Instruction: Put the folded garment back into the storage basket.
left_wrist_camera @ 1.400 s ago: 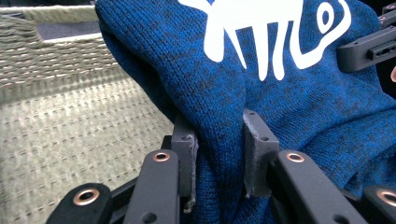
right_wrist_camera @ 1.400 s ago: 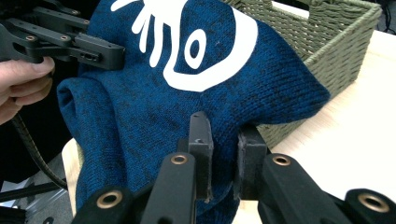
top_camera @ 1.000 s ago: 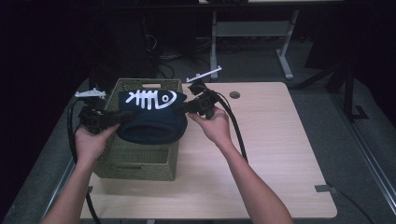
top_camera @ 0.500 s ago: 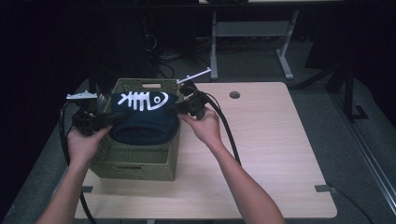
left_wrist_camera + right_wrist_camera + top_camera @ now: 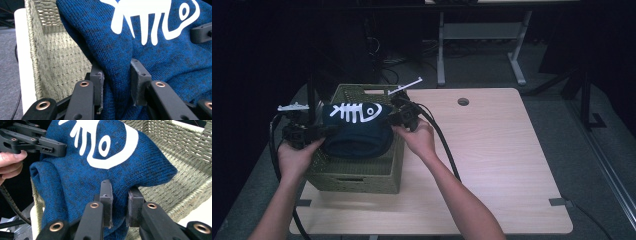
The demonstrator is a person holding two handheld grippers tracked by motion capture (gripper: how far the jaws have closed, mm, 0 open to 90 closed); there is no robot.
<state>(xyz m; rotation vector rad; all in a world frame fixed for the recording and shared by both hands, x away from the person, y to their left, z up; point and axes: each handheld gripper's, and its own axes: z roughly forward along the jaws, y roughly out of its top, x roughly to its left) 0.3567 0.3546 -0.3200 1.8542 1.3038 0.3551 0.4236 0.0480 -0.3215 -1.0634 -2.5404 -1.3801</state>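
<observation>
Left gripper (image 5: 116, 85) has its jaws clamped on a fold of the blue sweater (image 5: 150, 50) — knit bunched between the pads, jaws partly closed around it. Right gripper (image 5: 119, 202) does the same on the other edge, jaws nearly together with a thin fold of knit pinched between them.

In the high view we see the sweater (image 5: 357, 132) held stretched between the left gripper (image 5: 319, 131) and the right gripper (image 5: 393, 120), over the open top of the basket (image 5: 357, 175). Its lower part sags down to the basket's rim; we cannot tell how far it dips inside. White fish-bone print (image 5: 354, 112) faces up, toward the far side.

The basket is a green-grey woven one, sitting on the left part of the table (image 5: 502, 165), near the left edge. In the left gripper view we see its inner wall (image 5: 62, 57) just beside the sweater. In the right gripper view the basket (image 5: 190, 160) lies behind and below the cloth, and the left gripper (image 5: 35, 142) shows at upper left on the sweater's far edge, with fingers (image 5: 11, 163) of the left hand under it.

Left hand (image 5: 294, 157) and right hand (image 5: 419, 140) hold the grippers — forearms come in from the bottom. Black cable (image 5: 444, 150) trails from the right gripper across the table.
</observation>
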